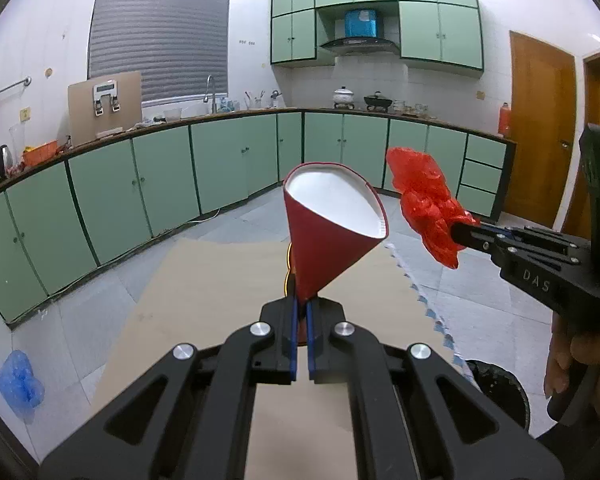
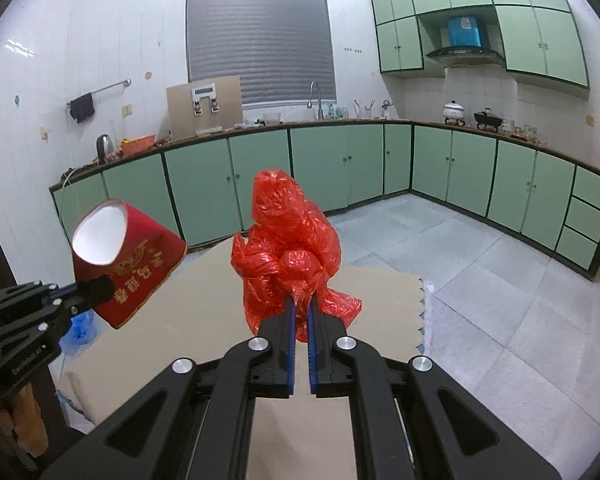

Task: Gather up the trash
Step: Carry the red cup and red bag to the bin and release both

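I see a white-walled kitchen with green cabinets (image 2: 324, 164) wrapping from 9 to 3 o'clock, a shuttered window (image 2: 260, 44) at 12, a hood (image 1: 358, 43) at 1, a wooden door (image 1: 542, 128) at 3, and grey floor tiles (image 2: 480, 280) below.

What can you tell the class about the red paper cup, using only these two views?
The red paper cup is held off the surface, tilted, its white inside showing. Its base is squashed flat between the fingers of the left gripper; the rim is bent out of round. Gold characters run along its side. Nothing else touches it.
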`<state>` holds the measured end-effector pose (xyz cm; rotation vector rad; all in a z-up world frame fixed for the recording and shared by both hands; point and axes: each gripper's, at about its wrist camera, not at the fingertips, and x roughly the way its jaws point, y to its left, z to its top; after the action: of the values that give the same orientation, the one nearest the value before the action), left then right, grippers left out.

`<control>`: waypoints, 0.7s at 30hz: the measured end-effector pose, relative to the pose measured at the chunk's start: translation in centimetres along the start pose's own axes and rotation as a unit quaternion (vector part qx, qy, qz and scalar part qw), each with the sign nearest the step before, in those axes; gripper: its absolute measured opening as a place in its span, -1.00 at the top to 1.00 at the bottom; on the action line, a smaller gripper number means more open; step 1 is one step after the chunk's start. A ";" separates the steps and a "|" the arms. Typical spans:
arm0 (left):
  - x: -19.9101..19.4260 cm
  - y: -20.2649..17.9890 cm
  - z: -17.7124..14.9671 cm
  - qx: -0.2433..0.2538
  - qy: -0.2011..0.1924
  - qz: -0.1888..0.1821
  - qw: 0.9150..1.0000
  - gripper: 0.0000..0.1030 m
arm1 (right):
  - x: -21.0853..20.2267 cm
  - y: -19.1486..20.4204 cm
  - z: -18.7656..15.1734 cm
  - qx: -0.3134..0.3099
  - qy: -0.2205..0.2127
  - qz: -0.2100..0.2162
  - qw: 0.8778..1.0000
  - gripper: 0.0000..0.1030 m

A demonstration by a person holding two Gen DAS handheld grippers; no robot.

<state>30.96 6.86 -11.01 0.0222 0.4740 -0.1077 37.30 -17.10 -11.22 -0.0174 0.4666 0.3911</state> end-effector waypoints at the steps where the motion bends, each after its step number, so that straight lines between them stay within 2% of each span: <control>1: -0.6 -0.4 0.0 0.003 -0.002 -0.002 1.000 0.97 | -0.6 0.0 0.0 0.000 -0.002 0.000 1.000 0.91; 12: -5.2 -5.3 -0.2 0.030 -0.016 -0.036 0.999 0.97 | -8.1 -1.0 -1.4 0.008 -0.021 -0.030 0.999 0.91; 21: -6.5 -11.6 -0.8 0.061 -0.015 -0.097 0.993 0.97 | -13.9 -4.8 -4.1 0.032 -0.018 -0.089 0.995 0.91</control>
<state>23.61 -4.03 -8.77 0.0939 0.4389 -0.3274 25.88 -27.02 -9.04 0.0105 0.4382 0.2006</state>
